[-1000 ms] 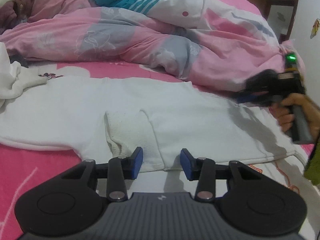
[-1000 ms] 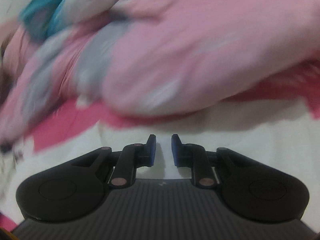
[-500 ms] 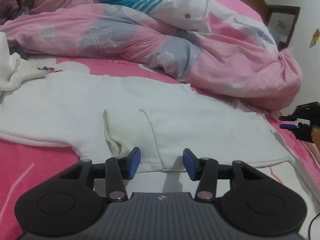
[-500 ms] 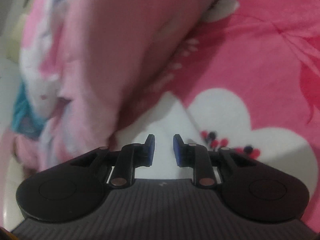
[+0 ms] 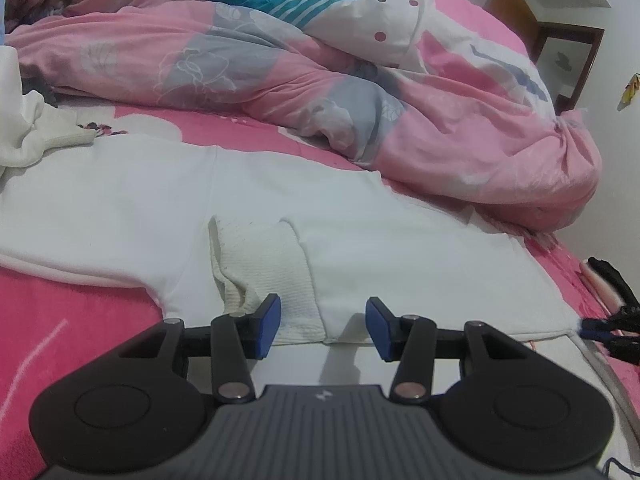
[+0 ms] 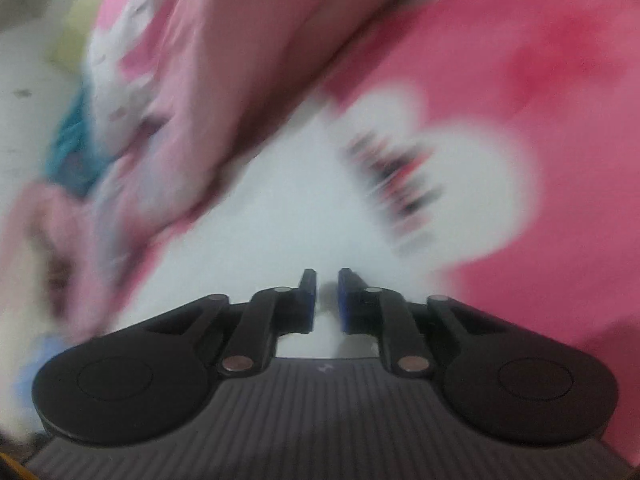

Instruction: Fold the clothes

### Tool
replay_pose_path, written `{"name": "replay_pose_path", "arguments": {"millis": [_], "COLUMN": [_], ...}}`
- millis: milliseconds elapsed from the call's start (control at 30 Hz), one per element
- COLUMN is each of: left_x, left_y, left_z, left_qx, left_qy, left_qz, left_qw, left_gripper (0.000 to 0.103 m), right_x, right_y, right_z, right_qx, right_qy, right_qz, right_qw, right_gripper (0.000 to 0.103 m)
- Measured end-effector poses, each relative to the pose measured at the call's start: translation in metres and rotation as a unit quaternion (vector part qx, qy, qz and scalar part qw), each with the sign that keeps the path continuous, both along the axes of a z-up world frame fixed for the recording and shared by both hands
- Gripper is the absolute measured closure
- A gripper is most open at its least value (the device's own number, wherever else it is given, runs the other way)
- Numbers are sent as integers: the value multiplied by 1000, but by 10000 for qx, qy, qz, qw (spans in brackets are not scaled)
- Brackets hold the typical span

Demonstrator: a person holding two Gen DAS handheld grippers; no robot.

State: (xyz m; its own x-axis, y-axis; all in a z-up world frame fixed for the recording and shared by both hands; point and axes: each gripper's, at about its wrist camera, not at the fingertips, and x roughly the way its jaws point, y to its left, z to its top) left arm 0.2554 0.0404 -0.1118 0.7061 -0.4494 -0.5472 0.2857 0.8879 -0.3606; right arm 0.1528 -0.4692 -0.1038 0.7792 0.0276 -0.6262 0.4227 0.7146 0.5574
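Note:
A white sweatshirt (image 5: 280, 216) lies flat on the pink bed sheet (image 5: 60, 320), with a ribbed cuff (image 5: 276, 268) folded onto its body near the front. My left gripper (image 5: 323, 322) is open and empty, its jaws just above the garment's near hem beside the cuff. My right gripper (image 6: 323, 300) shows a narrow gap between its jaws and holds nothing; it hovers over a white corner of the sweatshirt (image 6: 288, 216). That view is blurred by motion. The right gripper's blue tips also show in the left wrist view (image 5: 600, 326) at the garment's right corner.
A rumpled pink and grey duvet (image 5: 360, 92) lies piled behind the sweatshirt. Another white garment (image 5: 36, 136) is bunched at the left. A wooden nightstand (image 5: 560, 48) stands at the far right by the wall.
The right gripper has swung from over the duvet down to the sweatshirt's right corner, its jaws staying nearly closed. The left gripper has stayed over the near hem, open.

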Motion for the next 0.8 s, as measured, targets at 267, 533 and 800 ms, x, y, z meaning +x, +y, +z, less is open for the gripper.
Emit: {"name": "replay_pose_path", "arguments": {"millis": [267, 533, 800], "left_x": [1, 1, 1], "left_y": [6, 6, 4], "left_z": [-1, -1, -1], "left_qx": [-195, -219, -162], "left_qy": [62, 90, 78], "left_qz": [38, 71, 93], "left_qw": [9998, 9997, 9998], "left_gripper": [54, 54, 54], "right_x": [35, 60, 117], "right_y": [54, 18, 74], "right_z": [21, 17, 40], "right_qx": [-129, -899, -1090], "right_qy": [-293, 686, 295], "right_qz": [984, 5, 1292], "right_qw": [9946, 9936, 9852], "right_gripper": [89, 90, 89]}}
